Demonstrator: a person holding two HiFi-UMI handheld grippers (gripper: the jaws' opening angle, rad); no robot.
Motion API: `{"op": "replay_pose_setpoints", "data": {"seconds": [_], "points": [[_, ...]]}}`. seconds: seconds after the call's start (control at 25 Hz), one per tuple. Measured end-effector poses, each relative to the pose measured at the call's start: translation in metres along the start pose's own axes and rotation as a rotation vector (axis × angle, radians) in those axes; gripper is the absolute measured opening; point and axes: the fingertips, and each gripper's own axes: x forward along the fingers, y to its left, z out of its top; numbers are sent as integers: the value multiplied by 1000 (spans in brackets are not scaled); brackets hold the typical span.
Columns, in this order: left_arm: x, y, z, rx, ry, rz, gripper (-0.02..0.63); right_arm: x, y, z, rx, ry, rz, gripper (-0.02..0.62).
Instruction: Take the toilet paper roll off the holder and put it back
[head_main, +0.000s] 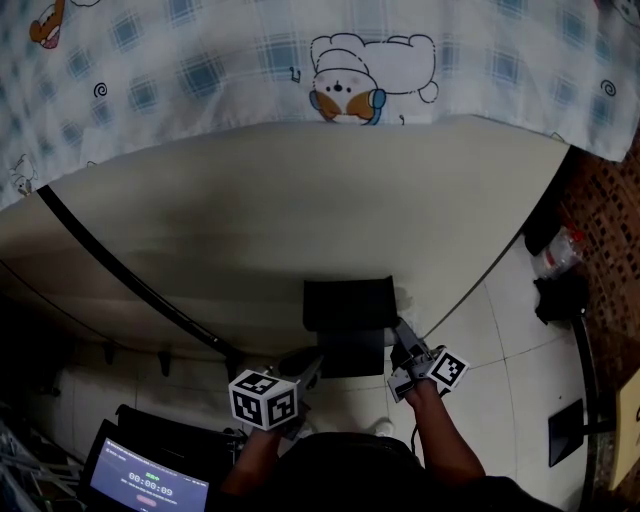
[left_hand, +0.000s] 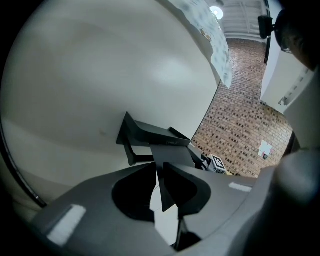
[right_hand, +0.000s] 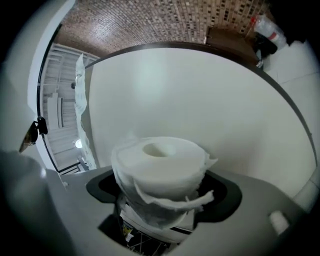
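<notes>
The white toilet paper roll (right_hand: 160, 162) fills the right gripper view, end-on, with a torn loose sheet hanging off its front. My right gripper (right_hand: 161, 194) is shut on it, one jaw on each side, in front of the pale wall. In the head view that gripper (head_main: 402, 348) sits just right of the black holder (head_main: 346, 318), which is fixed to the wall. My left gripper (head_main: 308, 368) is below the holder's left corner. In the left gripper view its jaws (left_hand: 161, 175) stand together with nothing between them, pointing up at the holder (left_hand: 150, 136).
A checked cloth with cartoon prints (head_main: 340, 70) hangs above the curved pale wall. A black strip (head_main: 120, 268) runs diagonally across it. A lit screen (head_main: 145, 485) is at the bottom left. At the right are a plastic bottle (head_main: 556, 250), a black stand (head_main: 586, 370) and brick-patterned floor (head_main: 610, 200).
</notes>
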Motion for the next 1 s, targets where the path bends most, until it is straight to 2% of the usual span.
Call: {"op": "replay_pose_setpoints", "data": {"seconds": [0.12, 0.28, 0.8, 1.0], "points": [[-1, -1, -1, -2, 5, -9, 66, 2, -1, -3, 47, 3, 21, 428], [-1, -1, 0, -7, 3, -18, 66, 11, 2, -17, 39, 68, 36, 428], [-1, -2, 0, -12, 8, -22, 67, 4, -2, -28, 30, 157, 42, 422], [-1, -2, -1, -11, 6, -21, 66, 3, -5, -31, 62, 181, 47, 422]]}}
